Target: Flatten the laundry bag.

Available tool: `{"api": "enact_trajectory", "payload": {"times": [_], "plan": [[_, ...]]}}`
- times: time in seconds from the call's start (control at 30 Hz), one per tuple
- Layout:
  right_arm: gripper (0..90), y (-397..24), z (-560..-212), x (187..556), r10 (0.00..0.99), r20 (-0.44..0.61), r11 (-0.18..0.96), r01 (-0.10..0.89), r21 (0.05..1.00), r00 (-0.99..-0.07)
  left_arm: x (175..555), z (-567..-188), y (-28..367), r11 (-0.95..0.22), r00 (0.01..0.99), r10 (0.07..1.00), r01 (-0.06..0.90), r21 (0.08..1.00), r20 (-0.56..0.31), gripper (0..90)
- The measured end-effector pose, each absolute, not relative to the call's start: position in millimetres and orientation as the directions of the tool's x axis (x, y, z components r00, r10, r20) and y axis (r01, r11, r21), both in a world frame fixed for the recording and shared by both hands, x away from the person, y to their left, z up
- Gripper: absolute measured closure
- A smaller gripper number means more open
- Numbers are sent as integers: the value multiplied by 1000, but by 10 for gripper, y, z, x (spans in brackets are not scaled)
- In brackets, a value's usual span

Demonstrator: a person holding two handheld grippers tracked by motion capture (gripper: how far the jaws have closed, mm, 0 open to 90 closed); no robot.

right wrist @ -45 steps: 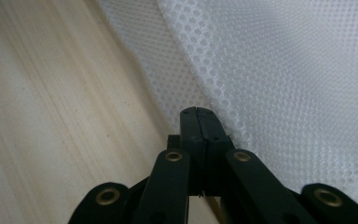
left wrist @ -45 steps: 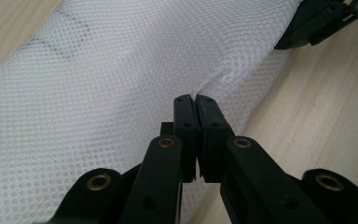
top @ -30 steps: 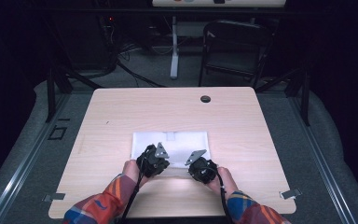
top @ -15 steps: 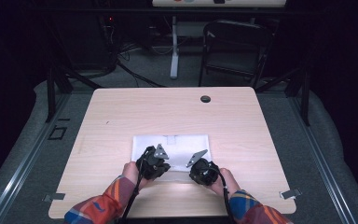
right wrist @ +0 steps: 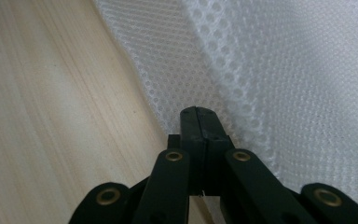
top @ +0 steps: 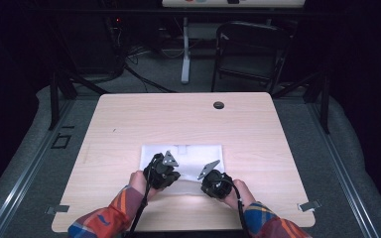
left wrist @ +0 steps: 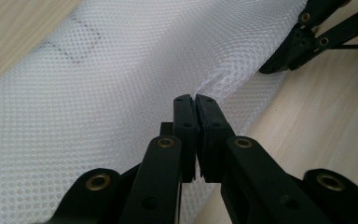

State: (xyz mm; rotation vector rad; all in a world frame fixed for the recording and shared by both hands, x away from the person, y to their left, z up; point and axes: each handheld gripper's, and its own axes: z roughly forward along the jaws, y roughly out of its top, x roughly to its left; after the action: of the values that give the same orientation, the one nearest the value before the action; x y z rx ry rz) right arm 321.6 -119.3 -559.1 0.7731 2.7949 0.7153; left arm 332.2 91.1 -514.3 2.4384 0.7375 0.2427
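On the near half of the wooden table (top: pixel 129 124), as seen from the high view, a white mesh cloth (top: pixel 191 153) is laid flat, its near edge taken up by both tools. The left gripper (top: pixel 162 171) and right gripper (top: pixel 213 181) are set side by side at that edge, each held by a hand in a plaid sleeve (top: pixel 106 220).

Along the left gripper view, the left gripper (left wrist: pixel 195 100) is seen pressed together, a small ridge of mesh cloth (left wrist: pixel 121 93) pinched at the tips; the other tool's black linkage is noted at the upper right.

Along the right gripper view, the right gripper (right wrist: pixel 199 112) is likewise pressed together on the hem of the mesh cloth (right wrist: pixel 284 70), bare table (right wrist: pixel 51 93) lying to one side.

Step judged in hand: near edge gripped, a fold about to be started. The next move probably calls for both edges to be lifted together and carried toward the far side, kept level so that the cloth is not skewed or dropped.
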Motion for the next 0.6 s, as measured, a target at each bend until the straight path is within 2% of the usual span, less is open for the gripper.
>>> {"api": "enact_trajectory", "payload": {"times": [0.6], "plan": [[900, -1193, -5591, 3211, 504, -11, 759, 436, 484, -864, 3518, -4981, 967, -630, 800, 600, 471, 617, 1, 876]]}}
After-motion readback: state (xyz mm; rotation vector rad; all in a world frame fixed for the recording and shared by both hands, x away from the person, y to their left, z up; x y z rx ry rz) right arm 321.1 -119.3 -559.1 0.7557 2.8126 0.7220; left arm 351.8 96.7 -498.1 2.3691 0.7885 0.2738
